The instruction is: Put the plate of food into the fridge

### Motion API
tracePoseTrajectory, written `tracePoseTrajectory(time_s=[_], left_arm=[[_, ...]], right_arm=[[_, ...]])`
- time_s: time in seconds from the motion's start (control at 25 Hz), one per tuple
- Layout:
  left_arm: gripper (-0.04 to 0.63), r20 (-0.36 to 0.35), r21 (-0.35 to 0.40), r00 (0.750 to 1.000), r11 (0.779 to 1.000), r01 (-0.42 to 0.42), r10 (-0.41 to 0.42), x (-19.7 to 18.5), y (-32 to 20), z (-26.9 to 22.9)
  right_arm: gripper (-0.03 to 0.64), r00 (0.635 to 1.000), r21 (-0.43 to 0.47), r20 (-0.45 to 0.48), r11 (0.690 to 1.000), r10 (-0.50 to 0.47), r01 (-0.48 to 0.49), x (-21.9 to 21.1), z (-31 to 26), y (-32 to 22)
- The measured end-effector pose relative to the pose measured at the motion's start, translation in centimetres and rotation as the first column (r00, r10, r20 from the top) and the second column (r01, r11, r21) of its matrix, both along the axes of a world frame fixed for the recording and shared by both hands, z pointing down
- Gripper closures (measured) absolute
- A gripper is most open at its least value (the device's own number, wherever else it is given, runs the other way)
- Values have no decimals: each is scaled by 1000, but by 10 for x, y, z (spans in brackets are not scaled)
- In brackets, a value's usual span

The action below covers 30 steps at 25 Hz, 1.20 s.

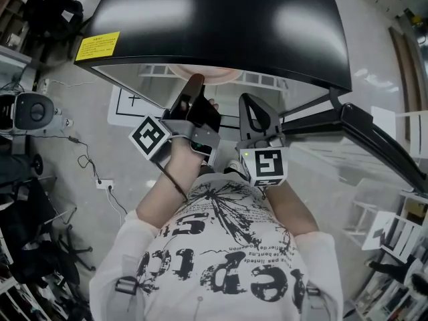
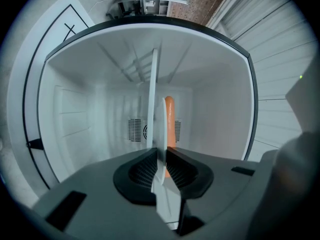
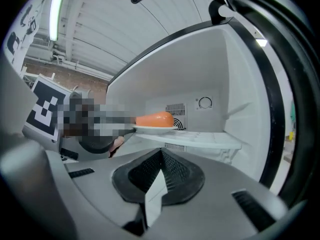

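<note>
A white plate (image 3: 155, 128) with an orange piece of food (image 3: 155, 119) lies on the glass shelf (image 3: 200, 140) of the open fridge (image 1: 221, 19). My left gripper (image 2: 161, 154) reaches into the fridge. The plate's rim (image 2: 152, 99), seen edge-on, runs between its jaws, and the food (image 2: 170, 119) shows beyond it. A thin gap shows between the rim and one pad, so that gripper is slightly open around the rim. My right gripper (image 3: 161, 154) stays just outside the fridge to the right of the plate, shut and empty. In the head view both grippers, left (image 1: 194, 85) and right (image 1: 249, 102), point under the fridge's black top.
The fridge door (image 1: 361, 126) stands open to the right. A vent and a dial (image 3: 205, 103) are on the fridge's back wall. Cables and a power strip (image 1: 103, 184) lie on the floor at left. Shelving and clutter line both sides.
</note>
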<state>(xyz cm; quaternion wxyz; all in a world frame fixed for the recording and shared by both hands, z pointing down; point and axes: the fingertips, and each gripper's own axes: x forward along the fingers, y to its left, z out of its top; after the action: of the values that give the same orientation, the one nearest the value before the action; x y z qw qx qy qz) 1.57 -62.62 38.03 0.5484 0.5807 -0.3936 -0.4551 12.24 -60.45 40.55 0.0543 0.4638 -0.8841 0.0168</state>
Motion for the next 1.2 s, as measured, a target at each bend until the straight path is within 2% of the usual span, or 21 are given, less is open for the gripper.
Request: tracePoseTrajectory(time_s=[0.24,0.4,0.6,0.68,0.8,0.88,1.04,1.2], left_arm=[[541,30,28,1000,1000,2,-3,0,0,-3],[543,-11,91,1000,996,-1,2,1,0,-8],[536,7,106,1000,994,12,-13,-1,3,-8],[484,48,119,999,993,8,-14,0,5,-14],[386,144,152,990,988,-16,-6,3,6,-26],[338,145,152,989,988,-20,-2,3,8,-27],[330,129,120,992,993,-21,6,-7,14,-14],[331,224,149,974,989,-7,-27,-22,24,-12]], right_arm=[[615,1000,-11,-6,1000,5,-5,-5,2,-2],[616,1000,-1,-3,1000,8,-8,-10,-2,-3],[615,1000,7,-5,1000,10,-10,-17,-4,0],[616,1000,6,-7,1000,14,-14,-20,-4,1],[615,1000,6,-11,1000,24,-24,-23,-4,4],[615,999,4,-14,1000,30,-30,-25,-3,7],[615,999,2,-17,999,49,-49,-26,-1,12],[615,998,3,-18,998,67,-67,-29,-1,16]])
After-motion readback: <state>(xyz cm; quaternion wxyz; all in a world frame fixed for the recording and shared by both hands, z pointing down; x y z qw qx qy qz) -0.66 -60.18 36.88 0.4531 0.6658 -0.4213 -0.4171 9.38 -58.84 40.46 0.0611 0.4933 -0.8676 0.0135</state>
